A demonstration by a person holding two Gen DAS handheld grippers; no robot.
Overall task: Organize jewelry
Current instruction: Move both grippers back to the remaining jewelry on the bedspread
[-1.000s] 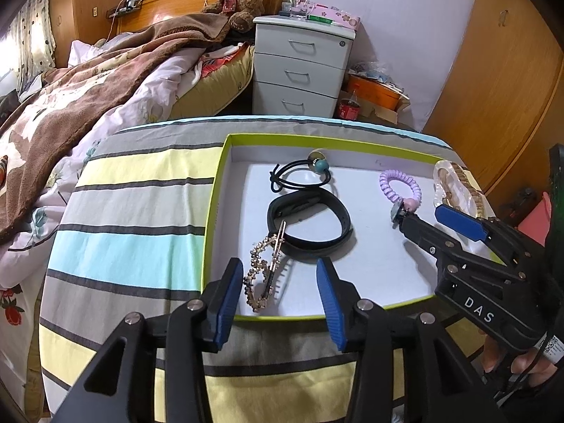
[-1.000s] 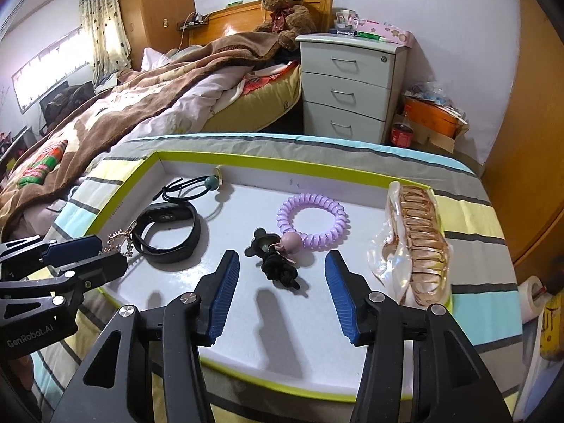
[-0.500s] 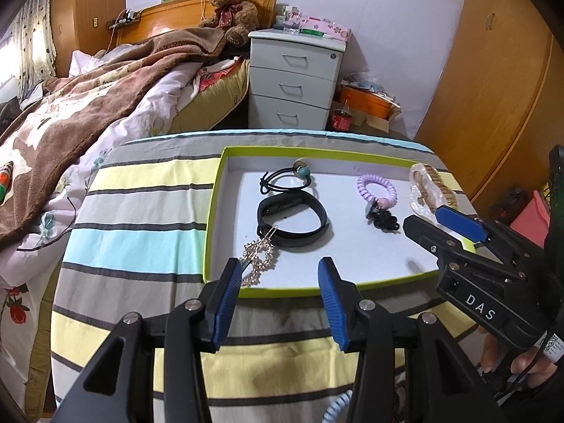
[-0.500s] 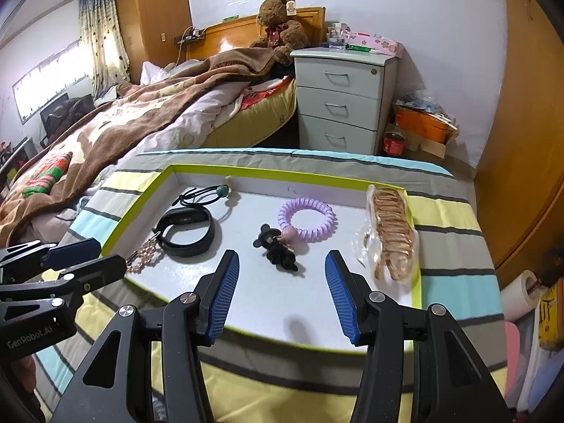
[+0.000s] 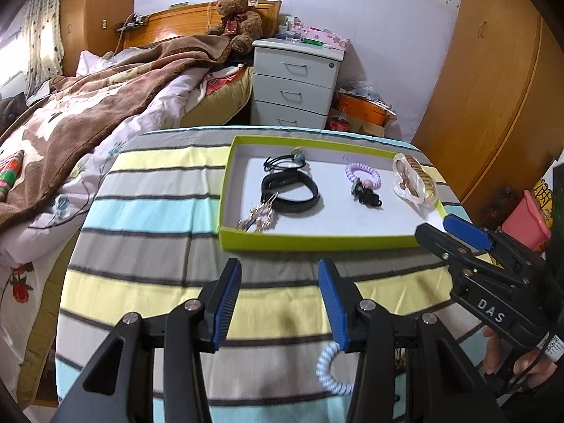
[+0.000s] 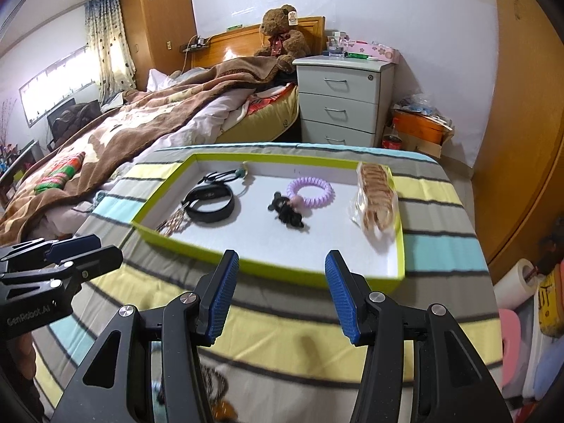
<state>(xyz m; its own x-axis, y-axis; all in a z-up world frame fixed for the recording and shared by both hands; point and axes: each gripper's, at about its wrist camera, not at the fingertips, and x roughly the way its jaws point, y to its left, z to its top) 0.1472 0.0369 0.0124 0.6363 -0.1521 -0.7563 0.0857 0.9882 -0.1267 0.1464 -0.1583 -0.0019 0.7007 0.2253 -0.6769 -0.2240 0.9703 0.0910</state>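
Both grippers empty, pulled off the tray, between picks.

Left to right in the left wrist view: left gripper [image 5: 279, 296] hangs over the striped cloth [image 5: 148, 218], jaws about half open, nothing between them. In the tray [image 5: 317, 241]: gold chain [image 5: 259, 216] at near-left corner, black band [image 5: 290, 190], black tie [image 5: 283, 162] behind it, purple coil [image 5: 363, 175] with black charm [image 5: 366, 195], bagged bangles [image 5: 412, 179] on the right rim. Right gripper [image 5: 447, 232] sits beside the tray's near-right corner, jaws parted, holding nothing. A white coil [image 5: 328, 370] lies on the cloth under the left gripper, outside the tray. Probable step: fetch the next loose piece. Next move calls for dropping onto the white coil, closing on it, carrying it to bare tray floor.
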